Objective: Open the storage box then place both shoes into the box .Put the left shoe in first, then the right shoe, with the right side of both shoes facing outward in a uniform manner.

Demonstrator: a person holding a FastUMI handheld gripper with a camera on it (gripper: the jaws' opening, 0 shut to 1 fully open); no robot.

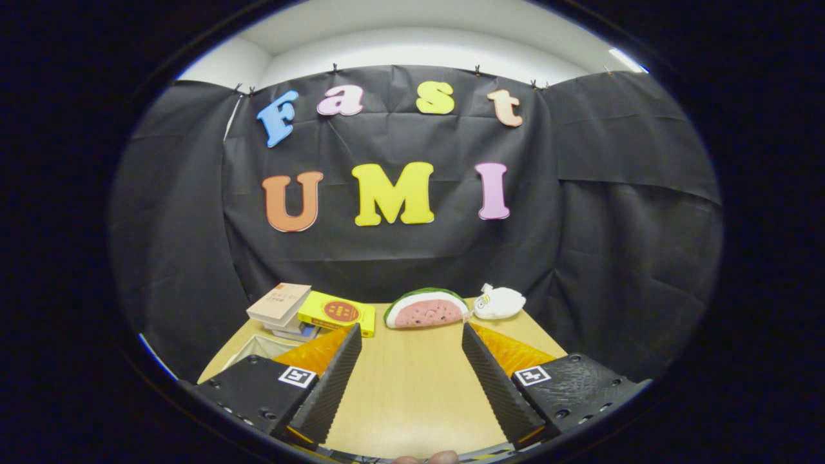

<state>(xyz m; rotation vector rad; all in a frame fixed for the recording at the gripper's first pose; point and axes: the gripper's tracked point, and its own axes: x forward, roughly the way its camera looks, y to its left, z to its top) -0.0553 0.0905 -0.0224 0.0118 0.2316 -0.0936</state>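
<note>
A pale wooden table (412, 386) fills the lower middle of the frame, its grain smooth and bare between the fingers. Behind it hangs black creased cloth (612, 225), clipped along the top, with a white wall and ceiling (419, 45) above.

At the lower left, just behind the left finger, a pale box-like rim (254, 348) shows at the table's edge; it is mostly hidden, so whether it is the storage box cannot be told. Above it sits a small stack of books (280, 306), the top one tan and tilted, the lower ones cut off by the finger. Right of the stack lies a flat yellow box (338, 312) with a red round mark.

The gripper (412, 338) is spread wide, its two ribbed, wedge-shaped fingers well apart with only table between them; it holds nothing. Each finger base carries a square marker tag.

Beyond the fingertips, at the table's far edge, stands a soft watermelon slice (425, 309), green rind over a pink face. Just right of it lies a white plush toy (499, 301), its shape hard to make out.

At the bottom centre, a fingertip (428, 457) of the person peeks in, cut off by the edge.
</note>
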